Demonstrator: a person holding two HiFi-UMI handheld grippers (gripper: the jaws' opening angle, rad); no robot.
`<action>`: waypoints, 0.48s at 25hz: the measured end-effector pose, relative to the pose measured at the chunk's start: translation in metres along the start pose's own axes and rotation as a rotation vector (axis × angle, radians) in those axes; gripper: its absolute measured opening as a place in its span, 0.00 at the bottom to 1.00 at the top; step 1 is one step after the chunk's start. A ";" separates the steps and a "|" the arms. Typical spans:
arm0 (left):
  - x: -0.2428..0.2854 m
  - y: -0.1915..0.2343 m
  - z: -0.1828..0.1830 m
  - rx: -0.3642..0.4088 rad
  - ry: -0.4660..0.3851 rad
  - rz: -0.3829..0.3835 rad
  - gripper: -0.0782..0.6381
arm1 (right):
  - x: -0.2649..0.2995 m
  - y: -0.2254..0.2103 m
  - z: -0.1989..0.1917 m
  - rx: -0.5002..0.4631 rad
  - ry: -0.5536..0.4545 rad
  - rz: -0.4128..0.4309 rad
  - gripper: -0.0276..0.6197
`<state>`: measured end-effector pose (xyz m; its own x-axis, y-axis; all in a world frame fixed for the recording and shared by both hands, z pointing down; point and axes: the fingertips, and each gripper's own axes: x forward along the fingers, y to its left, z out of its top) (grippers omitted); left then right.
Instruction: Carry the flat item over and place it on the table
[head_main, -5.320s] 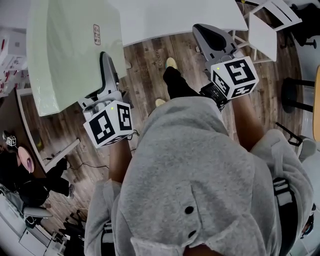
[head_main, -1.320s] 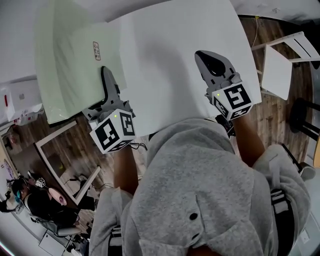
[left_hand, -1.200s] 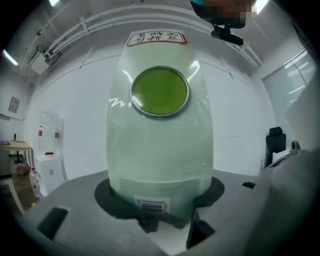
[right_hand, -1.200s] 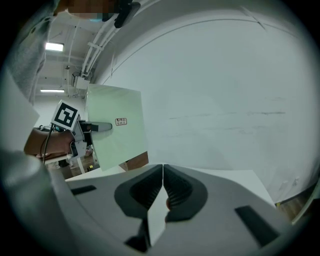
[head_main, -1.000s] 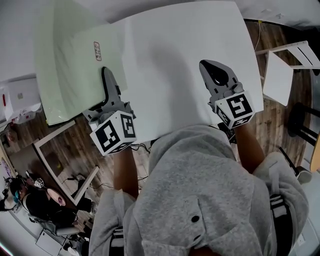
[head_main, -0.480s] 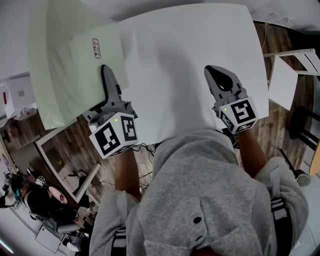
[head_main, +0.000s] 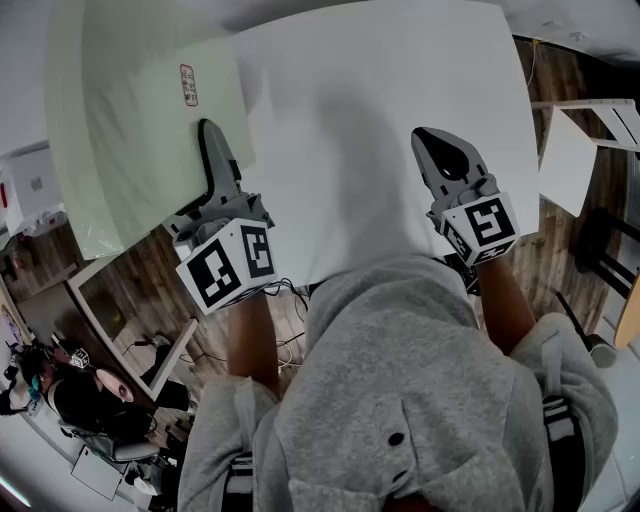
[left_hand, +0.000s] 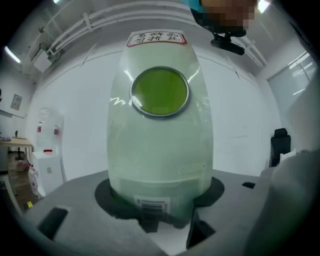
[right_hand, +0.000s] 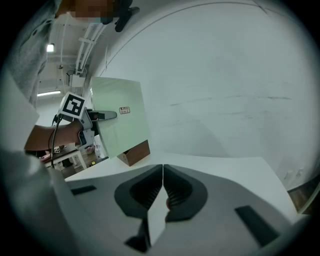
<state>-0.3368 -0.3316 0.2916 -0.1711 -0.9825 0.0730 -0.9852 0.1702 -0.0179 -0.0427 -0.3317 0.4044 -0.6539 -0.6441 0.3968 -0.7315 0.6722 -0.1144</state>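
Observation:
The flat item (head_main: 130, 120) is a large pale green board in clear wrap with a small red-edged label (head_main: 187, 85). My left gripper (head_main: 208, 135) is shut on its near edge and holds it over the left side of the white table (head_main: 370, 90). In the left gripper view the flat item (left_hand: 160, 145) fills the middle, rising from the left gripper (left_hand: 160, 220) with a round green patch (left_hand: 160, 91) on it. My right gripper (head_main: 445, 160) hangs over the table's right part, shut and holding nothing. The right gripper view shows the right gripper (right_hand: 163, 167) with its jaws touching, and the flat item (right_hand: 120, 130) to the left.
A white chair (head_main: 565, 150) stands on the wood floor right of the table. A white frame (head_main: 130, 330) and cables lie on the floor at lower left, where a seated person (head_main: 60, 390) is. A brown block shape (right_hand: 135, 151) shows below the board's corner.
Since the earliest frame I have come from over the wood floor to the white table, which now lies under both grippers. The board stays in the left gripper; the right stays shut.

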 end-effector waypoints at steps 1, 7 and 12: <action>-0.001 0.000 0.000 -0.008 -0.001 -0.001 0.49 | 0.000 0.001 0.000 0.001 0.001 -0.001 0.09; -0.001 -0.002 0.004 -0.032 -0.008 -0.018 0.49 | 0.002 0.008 0.000 0.005 0.001 -0.001 0.09; 0.000 0.000 -0.001 -0.032 0.005 -0.019 0.49 | 0.003 0.013 0.001 0.004 0.004 -0.003 0.09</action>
<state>-0.3373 -0.3318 0.2924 -0.1524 -0.9853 0.0776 -0.9879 0.1540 0.0158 -0.0544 -0.3254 0.4027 -0.6511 -0.6445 0.4009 -0.7342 0.6687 -0.1174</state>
